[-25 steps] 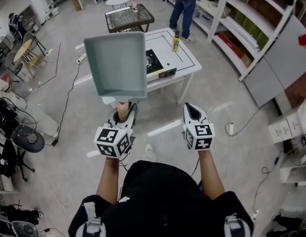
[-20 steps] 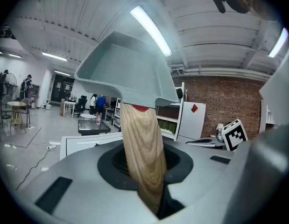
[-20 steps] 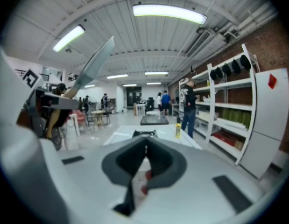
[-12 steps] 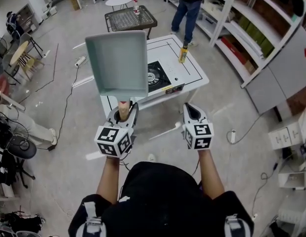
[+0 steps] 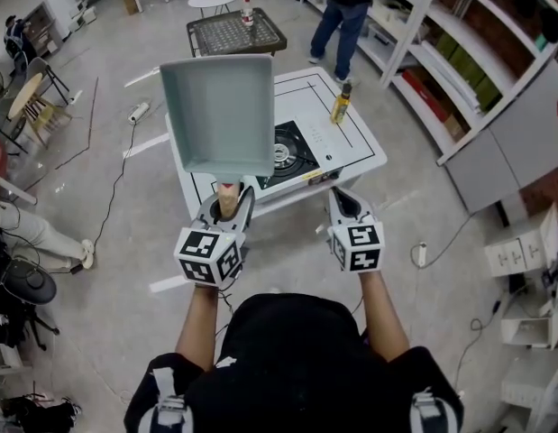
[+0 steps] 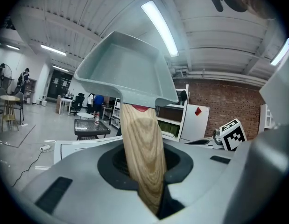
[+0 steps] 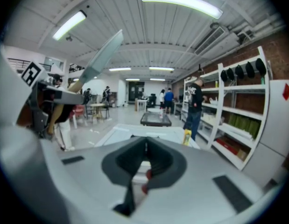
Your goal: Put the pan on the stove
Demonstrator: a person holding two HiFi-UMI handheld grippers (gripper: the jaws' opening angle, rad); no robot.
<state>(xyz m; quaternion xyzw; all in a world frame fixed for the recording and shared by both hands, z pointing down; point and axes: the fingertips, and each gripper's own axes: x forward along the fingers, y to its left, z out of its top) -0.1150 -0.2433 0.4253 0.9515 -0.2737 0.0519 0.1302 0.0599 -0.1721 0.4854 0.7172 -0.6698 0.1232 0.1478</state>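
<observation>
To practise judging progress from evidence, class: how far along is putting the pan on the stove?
Done: the pan is lifted, its wooden handle clamped in the left gripper. In hand: it is held in the air, short of the white table. Left: set it on the stove, whose burner is bare. The right gripper is shut, empty.

No readable text, brand or number. Only square code markers on the left tool [image 5: 227, 199] and right tool [image 5: 343, 198]. Bottle [image 5: 341, 103] label is too small to read.
</observation>
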